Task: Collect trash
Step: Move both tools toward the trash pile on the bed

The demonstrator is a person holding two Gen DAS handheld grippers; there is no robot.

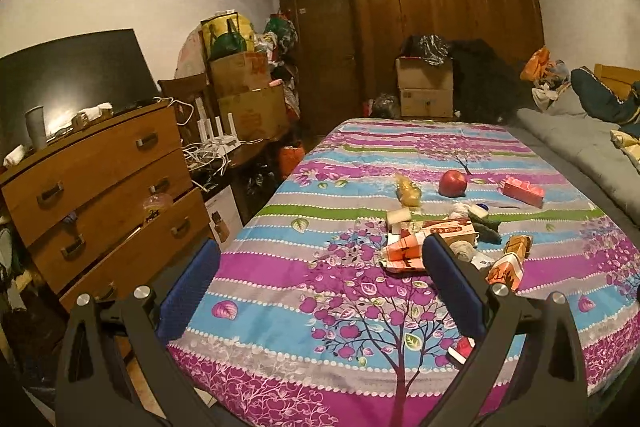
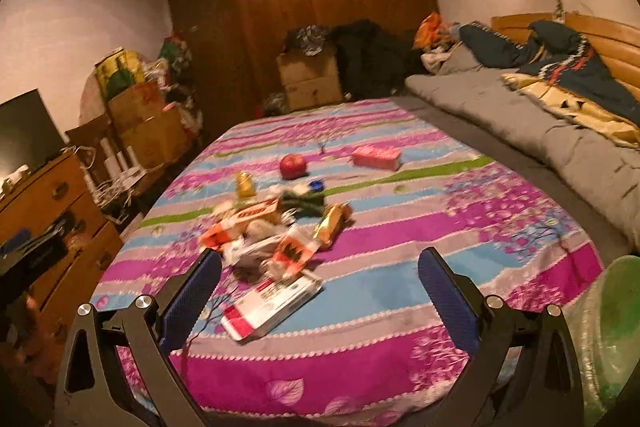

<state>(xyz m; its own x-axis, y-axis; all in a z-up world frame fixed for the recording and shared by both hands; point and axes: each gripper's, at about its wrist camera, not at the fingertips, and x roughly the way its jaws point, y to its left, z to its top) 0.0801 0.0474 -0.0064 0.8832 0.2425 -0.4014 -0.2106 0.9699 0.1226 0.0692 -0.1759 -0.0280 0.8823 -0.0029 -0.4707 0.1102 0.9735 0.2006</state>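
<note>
Both grippers hang above the near end of a bed covered by a striped bedspread (image 1: 304, 307) printed with purple trees, and each is spread wide with nothing between its blue pads. The left gripper (image 1: 316, 291) sits over the bed's near left corner, its right finger (image 1: 452, 287) overlapping the near edge of the trash pile in that view; whether it touches anything there cannot be told. The right gripper (image 2: 320, 303) is released too, with a flat white and red carton (image 2: 272, 307) lying on the bedspread between its fingers, nearer the left one. The trash is gathered in a loose heap (image 2: 272, 227) around the middle of the bed: orange and white wrappers (image 1: 404, 251), a red-printed box (image 1: 452, 231), crumpled tissue (image 1: 464, 251), a dark green cloth-like bundle (image 2: 304, 203) and a gold foil packet (image 2: 332, 223) at the heap's right side. Beyond the heap lie a yellow packet (image 1: 408, 191), a red apple (image 1: 452, 183) and, further right and apart from it, a red box (image 1: 524, 191). A small blue cap (image 2: 316, 185) sits just behind the green bundle. The right wrist view is somewhat blurred, so finer print is unreadable. At that view's lower right edge is a green translucent bag (image 2: 604, 327), close beside the right gripper. A wooden chest of drawers (image 1: 104, 187) stands left of the bed, a dark wardrobe (image 1: 440, 27) at the far wall, and a grey quilt (image 2: 540, 131) lies along the bed's right side
</note>
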